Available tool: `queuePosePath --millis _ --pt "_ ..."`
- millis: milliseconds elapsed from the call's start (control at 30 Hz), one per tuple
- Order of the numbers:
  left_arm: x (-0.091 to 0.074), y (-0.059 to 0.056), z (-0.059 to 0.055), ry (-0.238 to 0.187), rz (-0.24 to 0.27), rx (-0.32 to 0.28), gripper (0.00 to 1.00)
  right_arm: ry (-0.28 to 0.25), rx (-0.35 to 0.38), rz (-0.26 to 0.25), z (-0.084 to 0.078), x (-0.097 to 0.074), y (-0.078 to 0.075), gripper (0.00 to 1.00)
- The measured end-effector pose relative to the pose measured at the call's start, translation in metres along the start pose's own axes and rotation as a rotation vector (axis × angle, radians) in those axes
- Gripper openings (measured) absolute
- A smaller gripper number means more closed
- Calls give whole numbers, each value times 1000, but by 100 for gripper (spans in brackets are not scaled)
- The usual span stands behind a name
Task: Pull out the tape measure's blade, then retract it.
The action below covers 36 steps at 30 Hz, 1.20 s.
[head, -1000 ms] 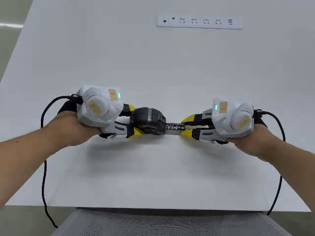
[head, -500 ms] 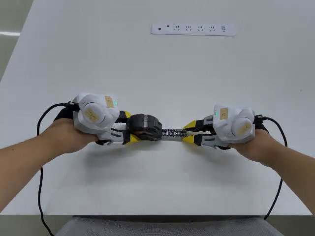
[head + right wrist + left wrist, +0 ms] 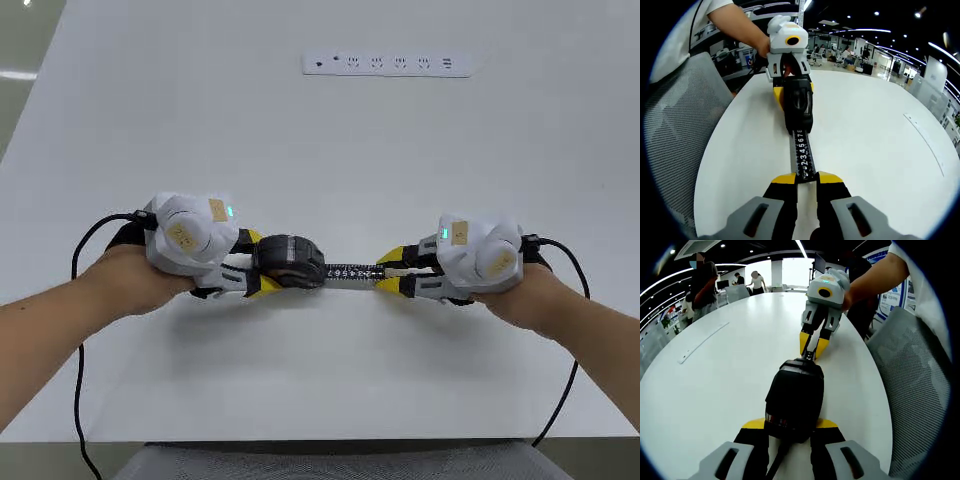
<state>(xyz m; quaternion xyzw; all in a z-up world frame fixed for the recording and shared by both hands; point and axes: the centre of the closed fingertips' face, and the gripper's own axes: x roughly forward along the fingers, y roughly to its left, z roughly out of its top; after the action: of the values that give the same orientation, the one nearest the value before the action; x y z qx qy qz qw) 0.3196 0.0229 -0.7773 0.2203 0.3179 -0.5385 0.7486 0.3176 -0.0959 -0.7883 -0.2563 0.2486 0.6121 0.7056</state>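
A black tape measure case (image 3: 290, 261) is held just above the white table, with my left gripper (image 3: 258, 268) shut on it. In the left gripper view the case (image 3: 794, 399) fills the space between the yellow-tipped jaws. A short length of numbered blade (image 3: 350, 273) runs from the case to my right gripper (image 3: 392, 271), which is shut on the blade's end. The right gripper view shows the blade (image 3: 802, 152) stretching from the jaws to the case (image 3: 798, 104), with the left gripper (image 3: 787, 45) behind it.
A white power strip (image 3: 385, 64) lies at the far side of the table (image 3: 320, 150). Black cables trail from both grippers over the near table edge. A grey mesh chair (image 3: 912, 370) stands beside the table. People stand far off in the room.
The grippers have drawn apart, the left going left and the right going right. More of the blade shows between the case and the right gripper.
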Motion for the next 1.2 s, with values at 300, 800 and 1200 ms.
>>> queuePosePath --millis 300,800,1200 --pt "0 0 0 2 2 -3 28 13 -9 -5 -6 -8 -2 9" --pt "-1 0 -1 2 3 -7 28 28 -16 -8 -14 -21 -5 9" --pt "0 -1 0 1 1 -8 28 53 -17 -15 -24 -33 -7 9"
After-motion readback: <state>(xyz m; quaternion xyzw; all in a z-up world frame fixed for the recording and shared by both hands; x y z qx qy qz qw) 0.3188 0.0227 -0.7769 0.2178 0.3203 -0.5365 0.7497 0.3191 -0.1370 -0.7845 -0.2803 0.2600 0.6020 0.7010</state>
